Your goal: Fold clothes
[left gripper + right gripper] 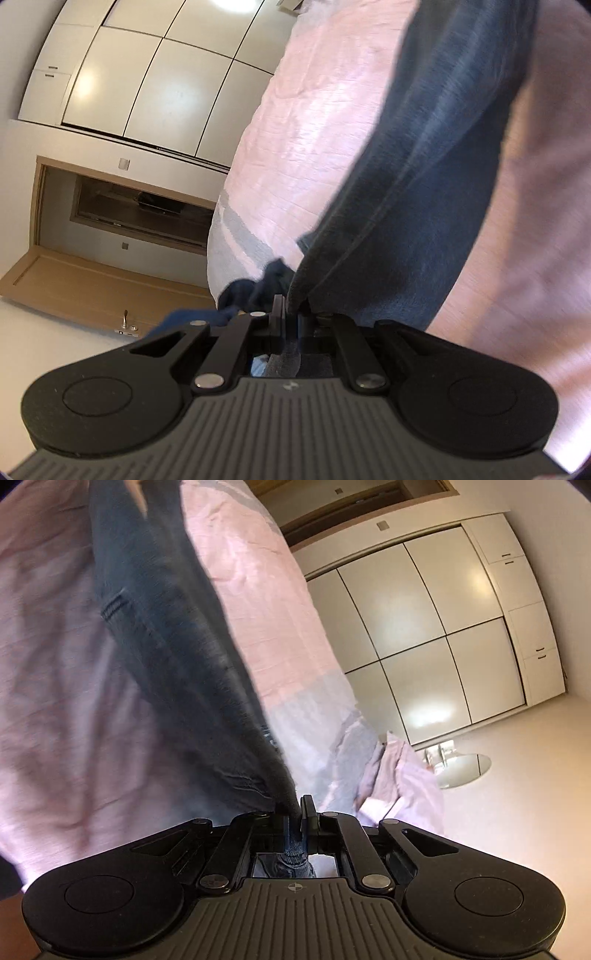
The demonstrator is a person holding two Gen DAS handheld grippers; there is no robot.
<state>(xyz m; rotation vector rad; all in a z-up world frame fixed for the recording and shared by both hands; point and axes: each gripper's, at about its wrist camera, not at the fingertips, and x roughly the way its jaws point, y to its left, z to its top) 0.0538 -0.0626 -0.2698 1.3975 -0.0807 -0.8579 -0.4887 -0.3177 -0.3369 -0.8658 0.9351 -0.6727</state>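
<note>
A dark blue denim garment (417, 192) stretches away from my left gripper (290, 314), which is shut on its edge. The garment hangs above a pink bedspread (306, 122). In the right wrist view the same dark denim (177, 657) runs up from my right gripper (297, 812), which is shut on another part of its edge. Fabric pokes back through both sets of jaws. The garment is blurred in both views.
The bed has a pink cover with grey and white bands near its edge (321, 720). A pale lilac cloth (399, 779) lies bunched at the bed's edge. White wardrobe doors (413, 627), a wooden door (92, 284) and a round mirror (461, 770) surround the bed.
</note>
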